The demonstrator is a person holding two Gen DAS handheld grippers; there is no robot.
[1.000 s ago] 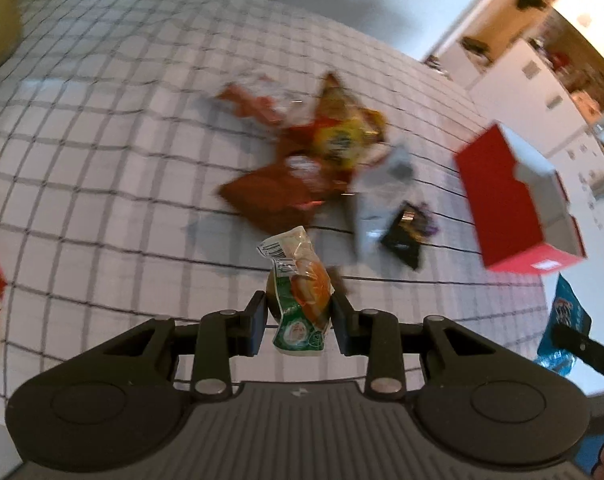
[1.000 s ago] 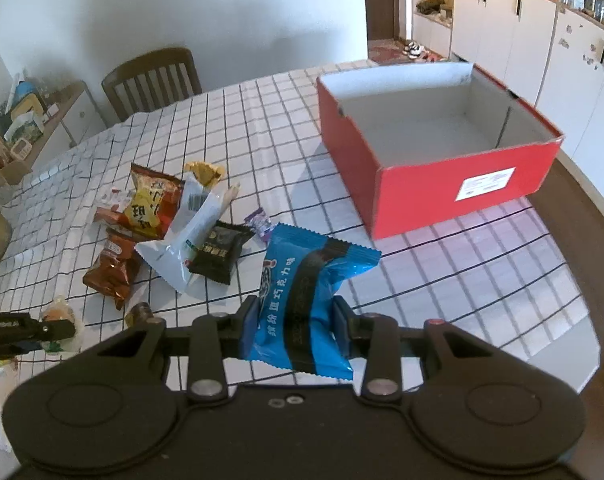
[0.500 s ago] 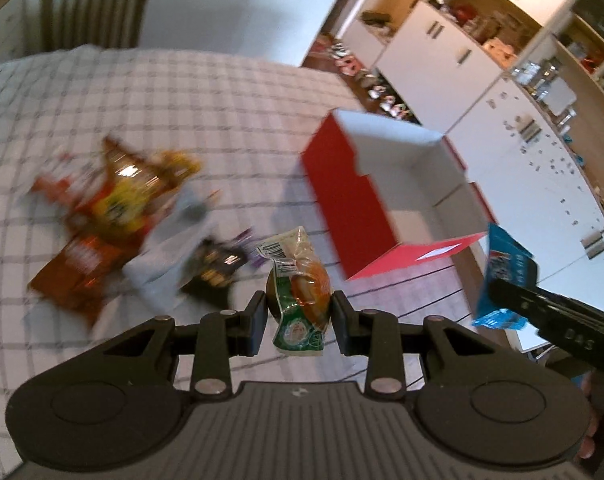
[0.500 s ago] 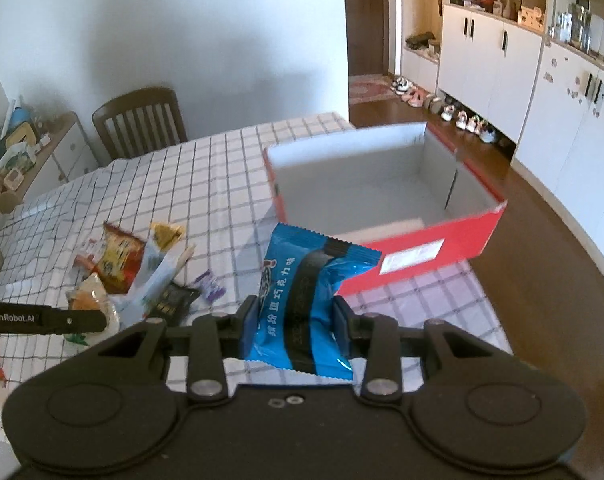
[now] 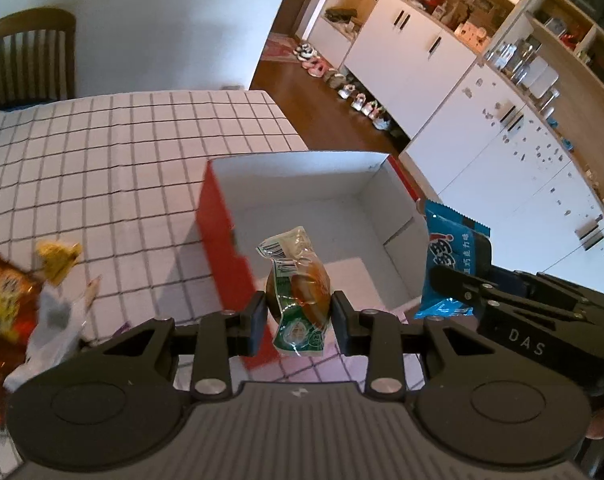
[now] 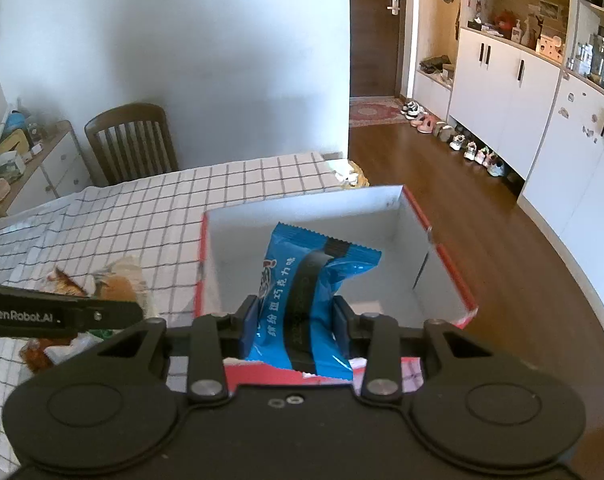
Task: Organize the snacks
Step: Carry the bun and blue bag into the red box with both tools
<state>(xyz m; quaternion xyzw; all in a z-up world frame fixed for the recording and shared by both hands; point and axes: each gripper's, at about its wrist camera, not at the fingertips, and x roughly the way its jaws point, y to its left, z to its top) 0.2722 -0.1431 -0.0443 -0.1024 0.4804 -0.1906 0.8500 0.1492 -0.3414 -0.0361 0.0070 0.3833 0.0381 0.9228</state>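
Observation:
My left gripper (image 5: 299, 316) is shut on a green and orange snack packet (image 5: 300, 288) and holds it over the near left corner of the red box (image 5: 218, 224), whose white inside is bare. My right gripper (image 6: 296, 320) is shut on a blue snack packet (image 6: 306, 300) and holds it above the near edge of the same red box (image 6: 446, 260). The blue packet also shows in the left wrist view (image 5: 450, 256), at the box's right side.
Several loose snack packets (image 5: 18, 292) lie on the checked tablecloth (image 5: 102, 168) left of the box. A wooden chair (image 6: 132, 140) stands at the table's far end. White cabinets (image 6: 514, 92) and shoes line the wooden floor on the right.
Both grippers have moved from the snack pile toward the red box and now hold their packets over it. The grips have not changed.

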